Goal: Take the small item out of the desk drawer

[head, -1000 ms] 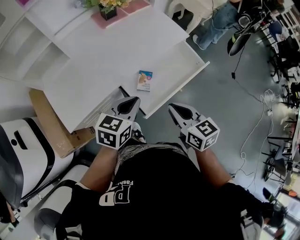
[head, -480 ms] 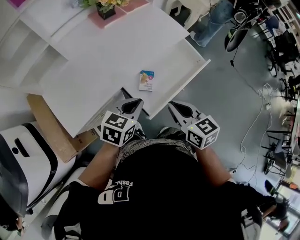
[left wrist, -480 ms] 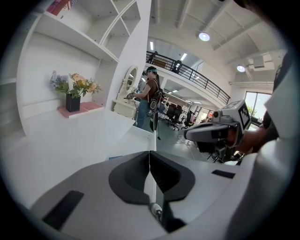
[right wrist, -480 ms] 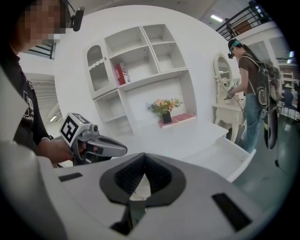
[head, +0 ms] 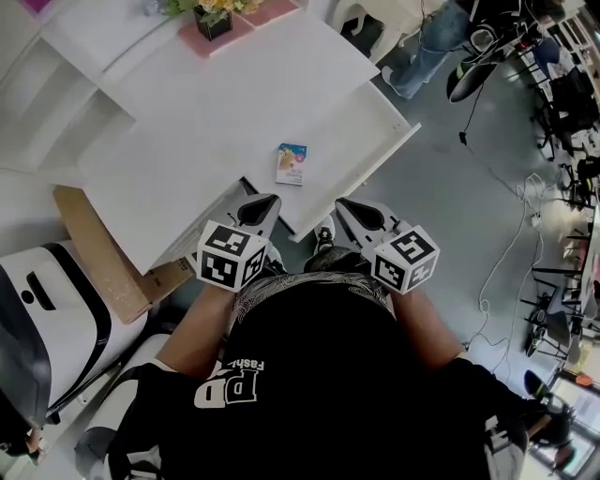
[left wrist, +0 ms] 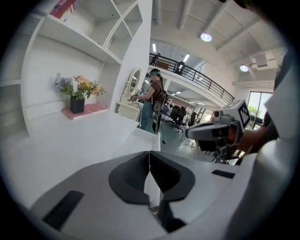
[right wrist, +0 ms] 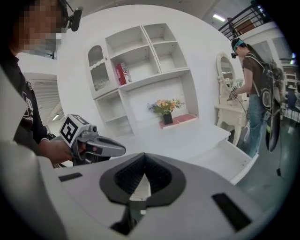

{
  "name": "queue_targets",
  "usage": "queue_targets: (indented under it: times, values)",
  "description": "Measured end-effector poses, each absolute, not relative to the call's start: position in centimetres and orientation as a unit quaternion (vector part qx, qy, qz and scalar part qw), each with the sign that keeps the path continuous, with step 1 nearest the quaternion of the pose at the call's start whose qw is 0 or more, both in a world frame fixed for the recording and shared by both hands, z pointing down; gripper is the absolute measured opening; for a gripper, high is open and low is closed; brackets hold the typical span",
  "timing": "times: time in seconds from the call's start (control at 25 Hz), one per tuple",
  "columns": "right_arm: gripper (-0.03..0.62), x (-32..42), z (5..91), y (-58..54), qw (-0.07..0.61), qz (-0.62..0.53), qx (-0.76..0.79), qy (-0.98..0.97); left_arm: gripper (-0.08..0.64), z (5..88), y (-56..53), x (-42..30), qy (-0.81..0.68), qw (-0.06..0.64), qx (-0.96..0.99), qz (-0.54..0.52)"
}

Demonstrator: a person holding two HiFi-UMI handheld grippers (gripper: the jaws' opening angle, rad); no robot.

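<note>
Fingers (left wrist: 129, 180) of the left gripper (head: 265, 201) are clenched on nothing, their dark pads meeting along one thin seam, and those of the right gripper (head: 345, 206) are likewise pressed together at the tips and empty. Both tools hover side by side at the near edge of a broad white counter (head: 216, 112), each carried in a bare hand, and both point toward the furniture. A white shelf unit (head: 56, 94) with open compartments stands along the counter's far left side. On the right, the desk drawer (head: 352, 131) is pulled well out over the grey floor, and its white bottom is bare apart from one object. A brown cardboard sheet (head: 89, 239) leans under the counter's near left edge, beside a white-and-black moulded shape whose nature cannot be told. A dark pot of yellow flowers (head: 216, 21) sits on a pink tray at the far side of the counter. The small item (head: 291, 162), a flat packet printed in blue and white, lies in the drawer toward its near left end, just beyond the two grippers and touched by neither.
</note>
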State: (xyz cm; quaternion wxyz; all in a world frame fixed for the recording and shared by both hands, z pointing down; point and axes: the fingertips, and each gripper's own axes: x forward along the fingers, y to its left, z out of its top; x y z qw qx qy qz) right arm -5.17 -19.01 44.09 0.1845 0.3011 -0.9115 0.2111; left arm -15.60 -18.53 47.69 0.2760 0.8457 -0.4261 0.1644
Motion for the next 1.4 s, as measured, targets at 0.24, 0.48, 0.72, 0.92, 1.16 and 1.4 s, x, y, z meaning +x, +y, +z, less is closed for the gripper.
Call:
queue_targets:
  times: [0.24,0.48,0.72,0.92,1.16,1.4]
  values:
    - [0.009,-4.6,43.8,-21.4,0.177,0.207,0.276,-0.922,0.015,48.6,-19.6,-15.0,-0.448,0.281,0.829,0.18]
    - [0.009,-2.2,44.5,-24.3,0.175,0.223,0.259,-0.923,0.015,51.8,-22.2,-13.4,-0.479,0.286,0.8,0.223]
    - [0.009,0.8,46.7,-27.1,0.176,0.249,0.256,-0.917,0.015,56.2,-25.0,-12.0,-0.493,0.318,0.771,0.248]
    - [0.009,2.4,48.8,-28.9,0.179,0.268,0.246,-0.914,0.015,60.4,-28.6,-12.0,-0.52,0.328,0.741,0.269]
    - [0.009,3.8,51.4,-30.7,0.194,0.286,0.231,-0.91,0.015,65.4,-31.5,-12.1,-0.548,0.335,0.703,0.307]
    - [0.009,4.5,52.8,-32.3,0.212,0.29,0.21,-0.909,0.017,70.0,-33.2,-12.1,-0.555,0.352,0.676,0.332]
